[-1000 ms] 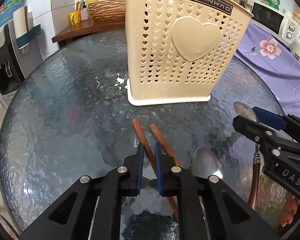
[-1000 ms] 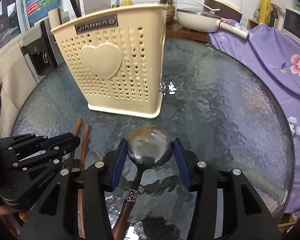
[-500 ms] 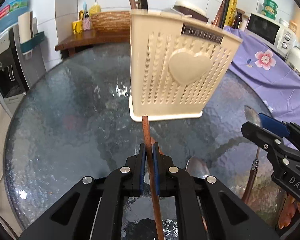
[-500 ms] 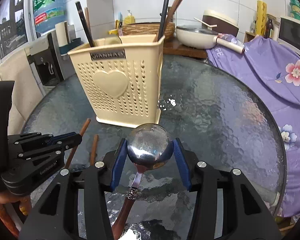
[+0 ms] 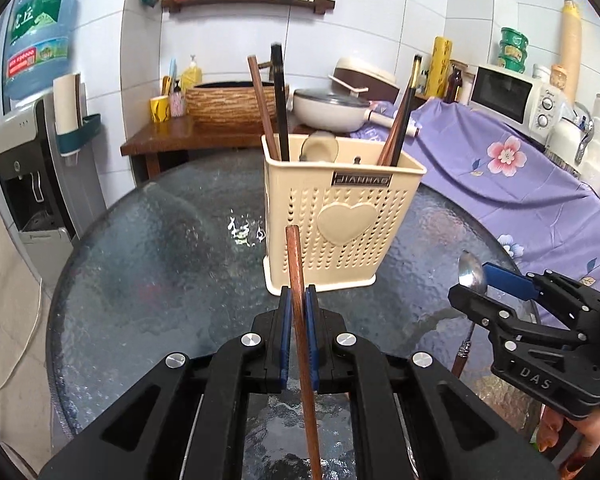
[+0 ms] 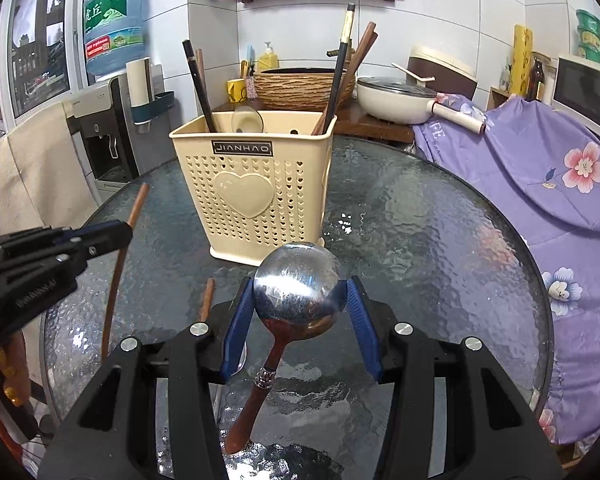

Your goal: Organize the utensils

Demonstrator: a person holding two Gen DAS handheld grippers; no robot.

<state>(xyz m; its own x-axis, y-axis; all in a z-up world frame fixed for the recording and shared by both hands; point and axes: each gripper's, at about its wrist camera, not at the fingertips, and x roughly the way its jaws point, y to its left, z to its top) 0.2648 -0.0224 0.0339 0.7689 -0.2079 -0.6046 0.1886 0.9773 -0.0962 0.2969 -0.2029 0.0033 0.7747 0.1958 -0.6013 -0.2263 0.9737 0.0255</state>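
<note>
left tongs (image 5: 299, 312) are closed on a single reddish-brown wooden chopstick (image 5: 296, 264), blue pads pressed against both its sides, the stick raised off the table (image 5: 148, 272) and pointing toward the holder. right tongs (image 6: 300, 300) are parted only as wide as the bowl of a steel spoon (image 6: 296, 284), which sits clamped between the blue pads, its dark wooden handle sloping down toward the camera. the cream perforated utensil holder (image 6: 256, 192), marked with a raised heart and a "jianhao" label, stands upright near the middle of the round textured-glass table; dark chopsticks, brown chopsticks and a spoon bowl rise from it. a second brown chopstick (image 6: 207, 298) lies on the glass just left of the right tongs.
</note>
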